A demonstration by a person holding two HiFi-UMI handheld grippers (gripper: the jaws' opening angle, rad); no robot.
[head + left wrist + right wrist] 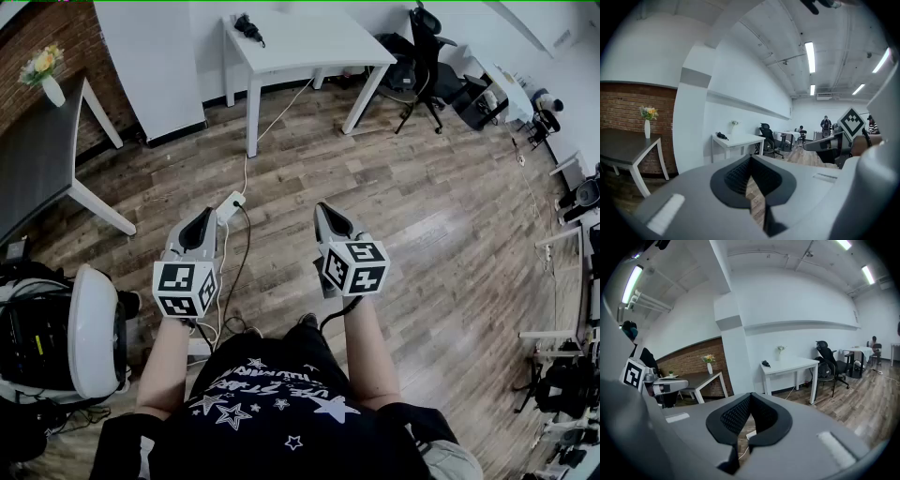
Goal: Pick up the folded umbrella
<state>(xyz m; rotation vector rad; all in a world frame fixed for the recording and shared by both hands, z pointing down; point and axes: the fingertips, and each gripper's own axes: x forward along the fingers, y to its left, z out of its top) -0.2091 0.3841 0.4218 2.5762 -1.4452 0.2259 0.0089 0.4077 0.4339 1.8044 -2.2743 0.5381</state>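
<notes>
1. Standing over the brown wood-plank floor (422, 187), a person holds the grey left gripper (206, 214) and grey right gripper (322, 208) side by side, tilted slightly down.
2. Left gripper: jaws pressed together, nothing between them.
3. Right gripper: jaws pressed together, likewise empty.
4. The black folded umbrella (249, 28) lies on the white rectangular table (309, 42), well ahead of both grippers.

- Holds the left gripper (202, 217) out ahead, tipped slightly down, jaws together with nothing between them.
- Holds the right gripper (324, 210) just beside it, tipped down a little more, jaws closed and empty.
- Stretches the bare left forearm (169, 361) and right forearm (367, 352) forward, roughly parallel.
</notes>
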